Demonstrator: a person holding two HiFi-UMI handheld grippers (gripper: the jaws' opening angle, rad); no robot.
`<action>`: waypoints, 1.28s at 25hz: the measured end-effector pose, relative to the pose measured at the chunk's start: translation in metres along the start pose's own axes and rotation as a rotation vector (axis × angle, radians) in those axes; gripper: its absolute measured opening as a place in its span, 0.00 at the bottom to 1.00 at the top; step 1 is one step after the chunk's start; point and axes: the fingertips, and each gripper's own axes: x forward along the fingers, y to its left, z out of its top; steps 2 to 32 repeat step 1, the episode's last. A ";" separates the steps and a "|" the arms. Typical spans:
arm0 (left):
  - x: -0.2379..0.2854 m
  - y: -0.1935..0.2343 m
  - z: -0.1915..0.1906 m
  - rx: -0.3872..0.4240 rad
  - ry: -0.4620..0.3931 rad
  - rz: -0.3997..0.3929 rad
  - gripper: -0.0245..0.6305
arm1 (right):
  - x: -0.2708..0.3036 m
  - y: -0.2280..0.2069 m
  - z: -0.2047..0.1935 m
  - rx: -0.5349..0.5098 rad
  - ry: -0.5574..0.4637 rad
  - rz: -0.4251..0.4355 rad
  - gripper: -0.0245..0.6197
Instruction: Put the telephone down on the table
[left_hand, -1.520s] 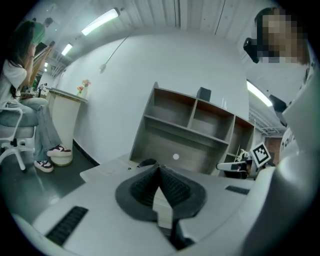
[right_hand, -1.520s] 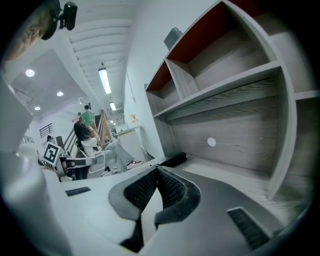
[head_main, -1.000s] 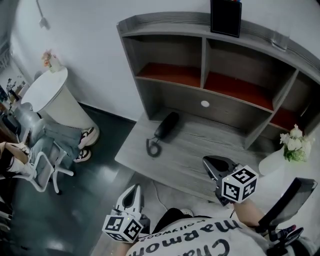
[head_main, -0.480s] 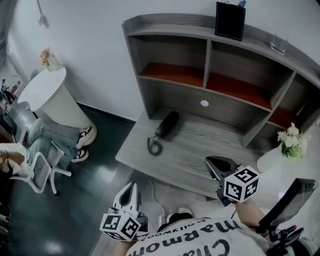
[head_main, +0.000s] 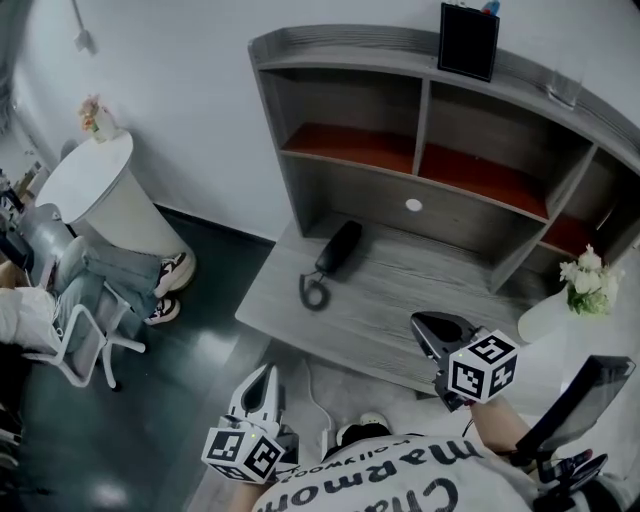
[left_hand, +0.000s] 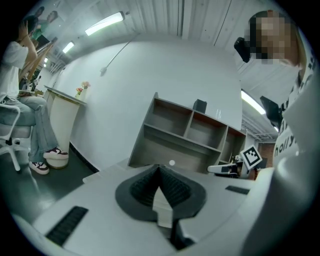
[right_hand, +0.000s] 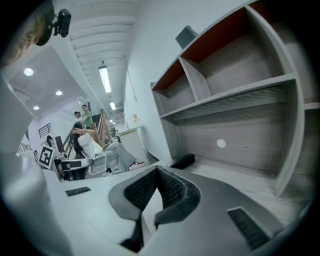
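The telephone (head_main: 337, 248) is a black handset lying flat on the grey table (head_main: 380, 310), just in front of the shelf unit, with its coiled cord (head_main: 311, 292) curled toward the table's left front edge. It also shows ahead of my right gripper as a dark handset (right_hand: 181, 161). My left gripper (head_main: 265, 378) hangs below the table's front edge, left of the handset, shut and empty (left_hand: 159, 166). Over the table's front right part my right gripper (head_main: 430, 322) is also shut with nothing in it (right_hand: 157, 169). Neither touches the telephone.
A grey shelf unit (head_main: 420, 110) with red-lined compartments stands at the back of the table, a black frame (head_main: 468, 40) on top. A white vase with flowers (head_main: 575, 290) stands at the right. A white round stand (head_main: 100, 190) and a seated person (head_main: 60, 290) are at the left.
The whole scene has slid slightly right in the head view. Both grippers stay almost where they were, and the telephone lies in the same spot.
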 end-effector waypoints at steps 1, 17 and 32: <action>0.000 0.001 0.002 0.001 -0.004 -0.001 0.05 | 0.001 0.000 0.001 -0.001 -0.001 0.000 0.05; 0.000 0.001 0.002 0.001 -0.004 -0.001 0.05 | 0.001 0.000 0.001 -0.001 -0.001 0.000 0.05; 0.000 0.001 0.002 0.001 -0.004 -0.001 0.05 | 0.001 0.000 0.001 -0.001 -0.001 0.000 0.05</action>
